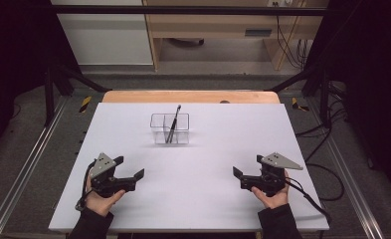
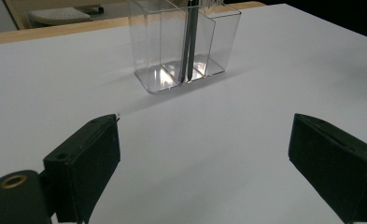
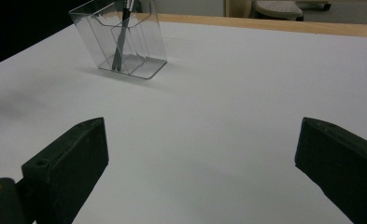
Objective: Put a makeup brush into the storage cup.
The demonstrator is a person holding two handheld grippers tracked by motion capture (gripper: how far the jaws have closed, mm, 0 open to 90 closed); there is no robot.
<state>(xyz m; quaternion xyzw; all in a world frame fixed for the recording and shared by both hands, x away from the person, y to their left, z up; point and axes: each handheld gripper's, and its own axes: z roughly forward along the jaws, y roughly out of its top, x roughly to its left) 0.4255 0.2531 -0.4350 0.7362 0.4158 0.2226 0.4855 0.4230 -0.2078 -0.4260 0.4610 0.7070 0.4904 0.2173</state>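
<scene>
A white table (image 1: 203, 199) carries a clear plastic organizer (image 1: 170, 128) with divided compartments, set toward the far side near the middle. A dark pen (image 1: 173, 124) stands in it, tilted so its top leans to the right above the rim. Near the front edge, the left gripper (image 1: 129, 172) sits in a hand (image 1: 99, 199) with its jaws spread wide, and the right gripper (image 1: 246, 168) sits in the other hand (image 1: 272, 196), jaws likewise apart. Both point inward, well apart from the organizer and from each other.
</scene>
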